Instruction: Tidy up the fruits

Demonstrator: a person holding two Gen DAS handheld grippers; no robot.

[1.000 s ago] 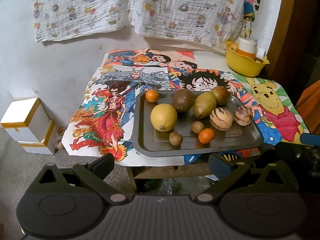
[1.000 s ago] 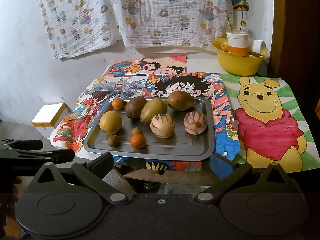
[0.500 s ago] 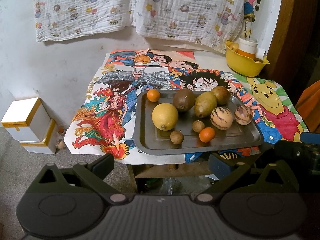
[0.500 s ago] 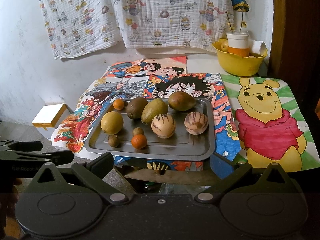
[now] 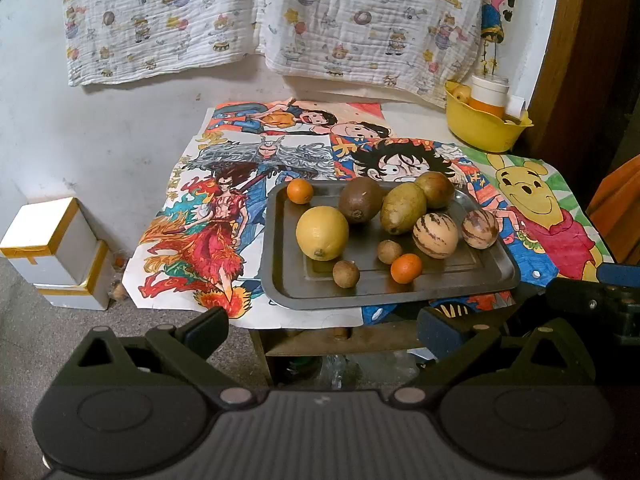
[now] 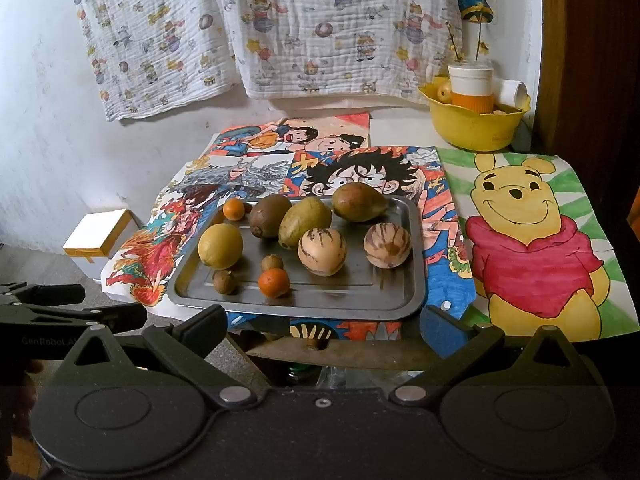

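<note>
Item: metal tray (image 6: 400,300) on desk, bearing all nine fruits, mixed kinds.
- Lemon (image 6: 220,245): tray's left side.
- Striped melons (image 6: 322,251): tray's centre-right.

Left gripper (image 5: 322,326), right gripper (image 6: 324,326): short of tray's near edge, jaws spread, empty.

Handling: pinch round fruit across its middle, gently.

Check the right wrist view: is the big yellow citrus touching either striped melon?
No, the yellow citrus sits at the tray's left end, apart from both striped melons.
</note>
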